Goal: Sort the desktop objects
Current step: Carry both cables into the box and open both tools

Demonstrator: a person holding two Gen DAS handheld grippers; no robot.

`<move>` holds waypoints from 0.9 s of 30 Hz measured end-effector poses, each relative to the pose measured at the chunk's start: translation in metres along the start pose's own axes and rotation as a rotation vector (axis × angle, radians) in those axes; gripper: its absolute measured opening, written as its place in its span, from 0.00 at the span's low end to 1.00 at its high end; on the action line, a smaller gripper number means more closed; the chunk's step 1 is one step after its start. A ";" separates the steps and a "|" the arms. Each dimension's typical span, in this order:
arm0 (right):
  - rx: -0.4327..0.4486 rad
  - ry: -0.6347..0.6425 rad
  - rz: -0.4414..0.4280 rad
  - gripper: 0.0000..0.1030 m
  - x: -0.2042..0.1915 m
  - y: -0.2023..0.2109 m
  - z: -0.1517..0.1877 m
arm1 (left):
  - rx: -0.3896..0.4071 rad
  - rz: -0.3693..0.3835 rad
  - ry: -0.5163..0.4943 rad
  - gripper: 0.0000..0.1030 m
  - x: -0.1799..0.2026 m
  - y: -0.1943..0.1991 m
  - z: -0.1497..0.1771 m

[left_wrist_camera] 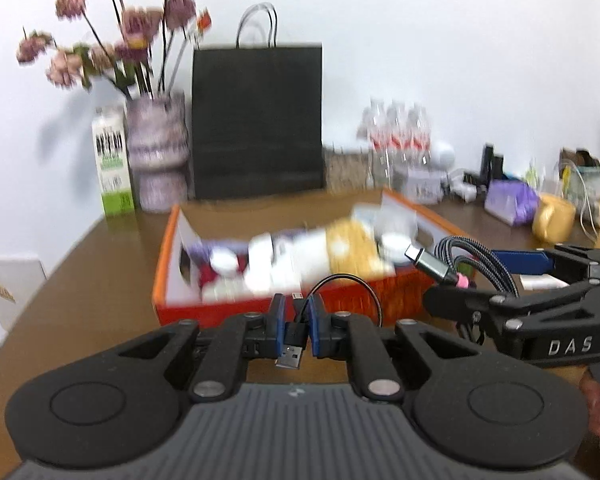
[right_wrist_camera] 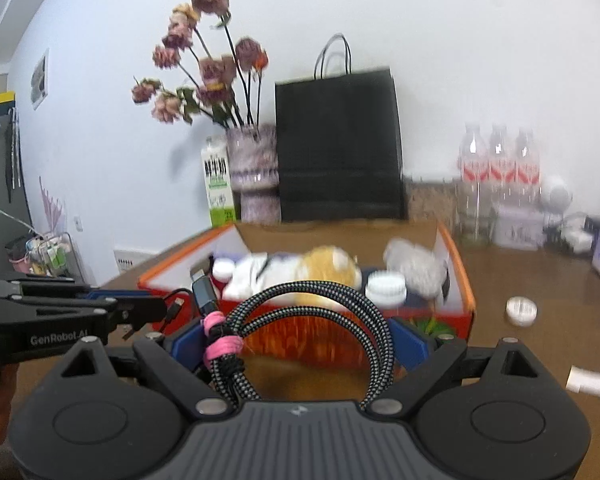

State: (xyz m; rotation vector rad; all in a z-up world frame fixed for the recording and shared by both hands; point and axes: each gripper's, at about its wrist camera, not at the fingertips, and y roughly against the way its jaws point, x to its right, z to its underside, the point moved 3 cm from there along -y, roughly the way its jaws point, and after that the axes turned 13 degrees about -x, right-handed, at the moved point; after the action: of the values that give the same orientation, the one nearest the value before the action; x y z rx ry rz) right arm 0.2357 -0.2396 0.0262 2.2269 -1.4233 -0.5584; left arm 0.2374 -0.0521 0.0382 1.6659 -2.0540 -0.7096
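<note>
Left gripper [left_wrist_camera: 297, 312] pinched tight on short black USB cable [left_wrist_camera: 294, 334], plug hanging below the pads; right gripper [right_wrist_camera: 300, 340] spread wide around coiled braided cable [right_wrist_camera: 312, 320], which looks wedged between its blue pads. Orange box [left_wrist_camera: 188, 308] sits just ahead of both, so I'd carry each cable clear over the near wall before letting go, short one first. Only the right view shows the small white round lid [right_wrist_camera: 521, 311] on the table right of the box; the left view alone shows the clamped USB plug.

Each tool [left_wrist_camera: 296, 312] is matte black with blue finger pads [left_wrist_camera: 278, 312], silver pivot screws and white lettering.
</note>
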 end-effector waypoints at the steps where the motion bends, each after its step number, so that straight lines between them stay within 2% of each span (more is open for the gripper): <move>1: 0.013 0.008 0.010 0.90 -0.001 0.001 -0.007 | 0.017 -0.004 0.005 0.12 -0.001 0.002 -0.007; 6: 0.046 0.024 0.052 0.90 -0.002 -0.004 -0.043 | 0.081 -0.012 0.043 0.12 -0.004 -0.002 -0.037; 13: 0.039 0.008 0.104 0.90 0.008 -0.035 -0.082 | 0.093 -0.039 0.094 0.12 -0.018 -0.027 -0.069; 19: 0.007 -0.011 0.143 0.90 0.022 -0.081 -0.103 | 0.060 -0.082 0.148 0.12 -0.036 -0.071 -0.085; 27: -0.066 -0.016 0.158 0.90 0.040 -0.135 -0.107 | -0.022 -0.117 0.175 0.12 -0.053 -0.127 -0.087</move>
State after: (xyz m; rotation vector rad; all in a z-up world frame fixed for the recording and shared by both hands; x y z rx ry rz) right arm 0.4103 -0.2097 0.0348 2.0414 -1.5494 -0.5625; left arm 0.3988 -0.0319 0.0299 1.7803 -1.8351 -0.5984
